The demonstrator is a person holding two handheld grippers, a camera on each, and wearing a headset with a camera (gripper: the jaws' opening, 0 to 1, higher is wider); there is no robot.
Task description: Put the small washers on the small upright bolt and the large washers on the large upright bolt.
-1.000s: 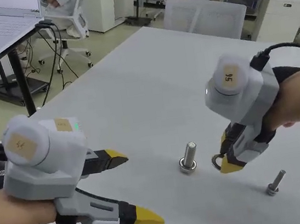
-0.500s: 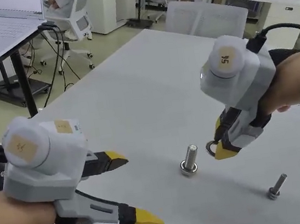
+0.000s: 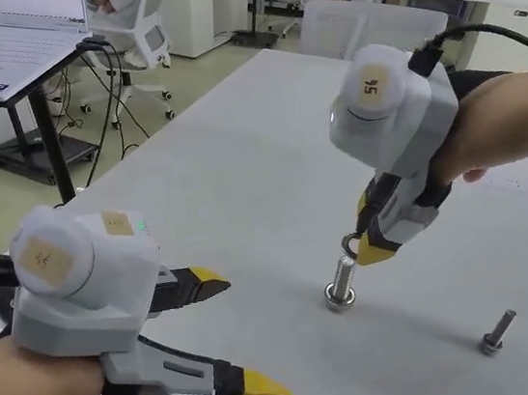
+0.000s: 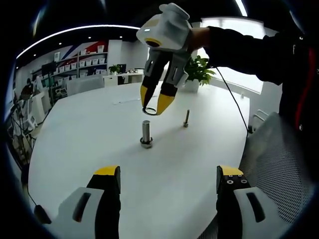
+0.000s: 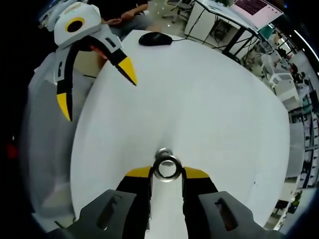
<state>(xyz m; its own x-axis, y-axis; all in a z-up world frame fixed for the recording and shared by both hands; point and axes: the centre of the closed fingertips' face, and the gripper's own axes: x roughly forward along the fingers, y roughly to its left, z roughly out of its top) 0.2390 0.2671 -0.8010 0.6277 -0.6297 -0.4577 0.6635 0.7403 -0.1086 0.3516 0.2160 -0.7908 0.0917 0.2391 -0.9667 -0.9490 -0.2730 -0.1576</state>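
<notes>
- right gripper point(image 3: 365, 243) has its fingers clamped on a large washer point(image 3: 351, 243), holding it flat just above the tip of the large bolt point(image 3: 340, 280), I'd guess so the hole can drop straight over
- washer's a plain shiny metal ring
- left gripper point(image 3: 234, 338): fingers spread wide, nothing in them, parked off to the side
- small bolt point(image 3: 496, 332) stands well apart on the counter point(image 3: 240, 162)
</notes>
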